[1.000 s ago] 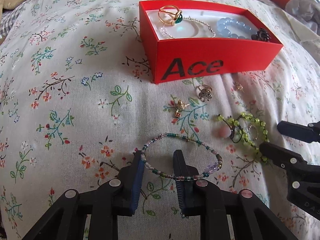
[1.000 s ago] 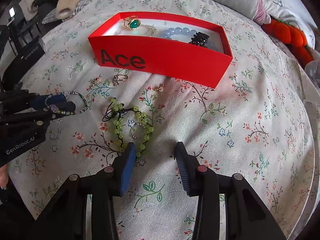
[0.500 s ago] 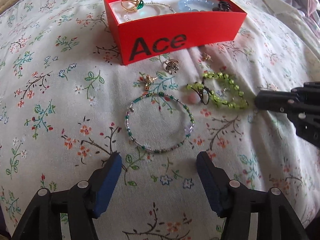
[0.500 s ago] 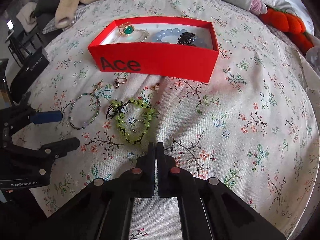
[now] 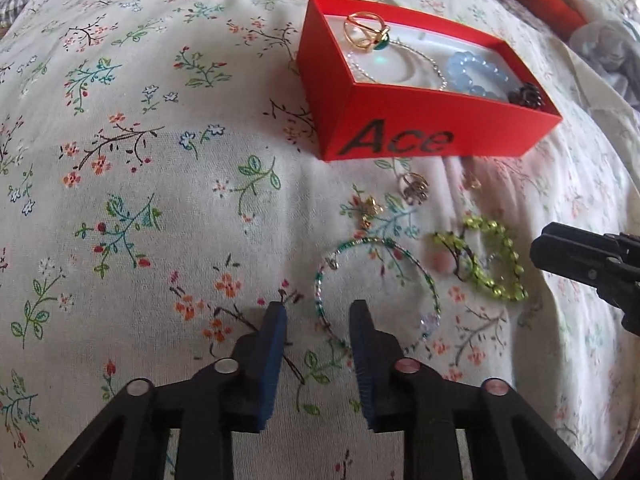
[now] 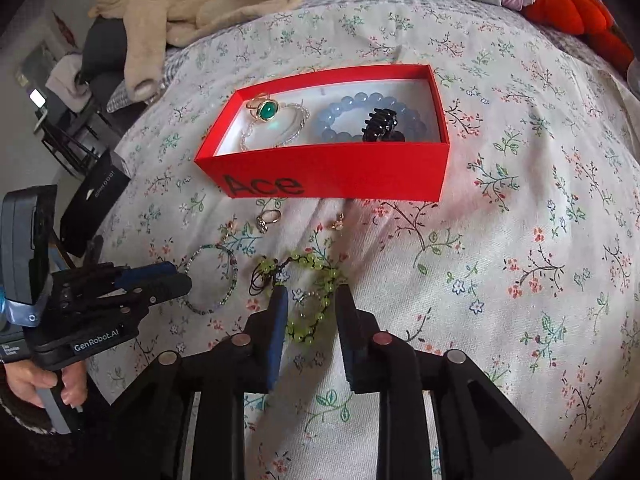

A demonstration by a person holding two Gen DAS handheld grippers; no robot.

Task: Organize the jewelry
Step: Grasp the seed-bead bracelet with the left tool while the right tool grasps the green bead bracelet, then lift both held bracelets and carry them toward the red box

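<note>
Both loose bracelets look light and limp, likely to sag and swing from one pinch point, so a grip across the strand itself, pressing slightly into the soft floral bedspread [image 6: 520, 240], seems the sound way to lift them. The thin multicoloured seed-bead bracelet [image 5: 376, 292] lies as an open ring on the bed in front of the red cardboard box printed "Ace" [image 5: 420, 136]; its fine strand would probably slip unless caught squarely between the pads, and its near-left arc is the handiest place. The left gripper [image 5: 318, 320] stands partly open, holding nothing, with that arc lying between its blue-padded fingers. The lime-green bead bracelet on black cord [image 6: 312, 292] is knobbier and should be easier to grip, though its cord loops could snag; a small silvery ring appears to lie inside its coil. The right gripper [image 6: 310, 304] is likewise moderately open and empty, straddling the near part of that bracelet. Small rings and earrings [image 5: 412, 188] lie between the bracelets and the box: tiny, hard, and probably fiddly on yielding fabric. Inside the box sit a gold ring with a green stone [image 6: 264, 110], a pale blue bead bracelet [image 6: 352, 116], a thin pearly chain bracelet [image 6: 280, 128] and a black hair claw [image 6: 380, 124].
</note>
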